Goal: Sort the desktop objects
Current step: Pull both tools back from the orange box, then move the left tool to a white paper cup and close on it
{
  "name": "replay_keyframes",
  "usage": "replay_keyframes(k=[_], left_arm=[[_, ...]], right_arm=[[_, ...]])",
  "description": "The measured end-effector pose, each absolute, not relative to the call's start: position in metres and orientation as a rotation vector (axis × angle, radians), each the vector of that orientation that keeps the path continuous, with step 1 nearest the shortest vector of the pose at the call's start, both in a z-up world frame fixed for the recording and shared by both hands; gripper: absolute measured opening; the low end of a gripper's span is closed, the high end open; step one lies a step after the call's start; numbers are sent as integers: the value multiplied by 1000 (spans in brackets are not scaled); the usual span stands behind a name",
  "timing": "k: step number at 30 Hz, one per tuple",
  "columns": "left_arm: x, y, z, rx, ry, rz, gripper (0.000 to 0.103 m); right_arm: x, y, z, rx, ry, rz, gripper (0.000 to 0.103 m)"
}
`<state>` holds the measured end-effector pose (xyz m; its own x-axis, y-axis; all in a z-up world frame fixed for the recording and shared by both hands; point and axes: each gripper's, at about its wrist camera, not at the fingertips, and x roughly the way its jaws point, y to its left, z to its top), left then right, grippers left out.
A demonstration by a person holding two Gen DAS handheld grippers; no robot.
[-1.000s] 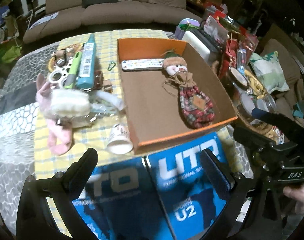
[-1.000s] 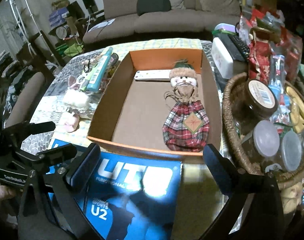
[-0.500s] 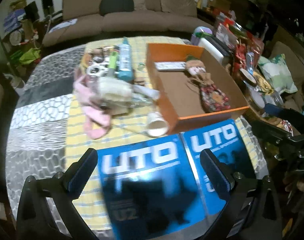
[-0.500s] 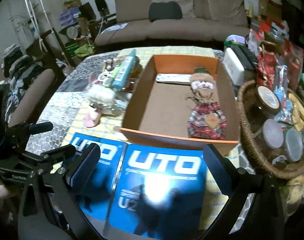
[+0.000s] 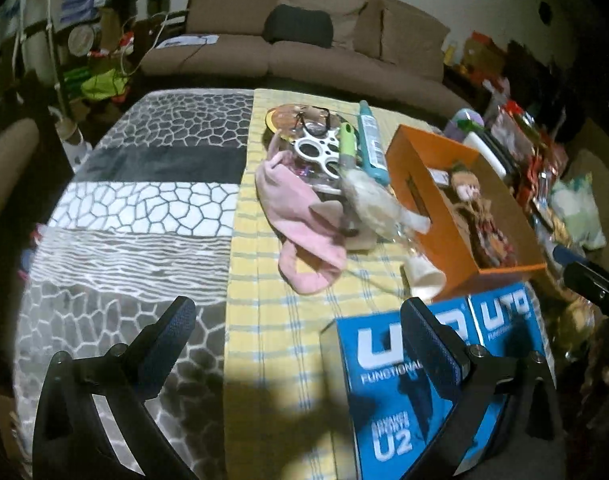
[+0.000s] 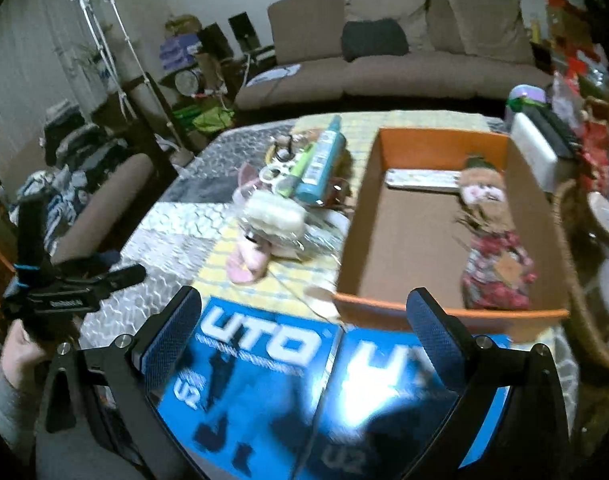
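Observation:
An orange cardboard box (image 6: 440, 138) holds a white remote (image 6: 422, 179) and a plaid santa doll (image 6: 492, 248). Left of it lies a pile: a teal bottle (image 6: 320, 160), a green pen (image 5: 346, 142), a white ringed disc (image 5: 318, 151), a pink sock (image 5: 304, 216), a clear bag with a white roll (image 6: 274, 210) and a small paper cup (image 5: 424, 276). My left gripper (image 5: 300, 344) is open over the yellow cloth, well short of the pile. My right gripper (image 6: 304, 332) is open above two blue UTO boxes (image 6: 264, 364), in front of the orange box.
The table's left half carries a grey patterned cloth (image 5: 144, 208). A wicker basket (image 6: 576, 280) of jars and snack packets crowds the right edge. A brown sofa (image 6: 396, 60) stands behind the table. A hand (image 6: 20, 352) holds the left gripper's handle at the left.
Both grippers have pulled back and risen. The left view has swung left, from over the blue boxes to the yellow cloth. Both stay open with nothing held.

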<state>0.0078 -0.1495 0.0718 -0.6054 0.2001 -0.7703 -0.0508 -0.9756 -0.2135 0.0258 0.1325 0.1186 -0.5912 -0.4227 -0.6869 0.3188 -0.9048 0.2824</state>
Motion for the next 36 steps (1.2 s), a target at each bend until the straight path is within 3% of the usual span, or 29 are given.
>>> replay_keyframes(k=[10,23,28,30,36], left_arm=[[-54,-140,28,-1294,-440,2612,103],[-90,-151,-21,-1419,-374,2536,103],[-84,-142,-17,-1379,-349,2494,103],[-80,-131,-8,-1317,-314,2464,103],[-76,-65,8,-1214,15,2385,103]], right_arm=[[-13,131,97,1065,-311,-2475,103],[-33,124,83,977,-401,-2400,103],[-29,132,79,963,-458,-2359,103],[-28,138,79,966,-475,-2361,103],[-25,156,83,947,-531,-2388,103]])
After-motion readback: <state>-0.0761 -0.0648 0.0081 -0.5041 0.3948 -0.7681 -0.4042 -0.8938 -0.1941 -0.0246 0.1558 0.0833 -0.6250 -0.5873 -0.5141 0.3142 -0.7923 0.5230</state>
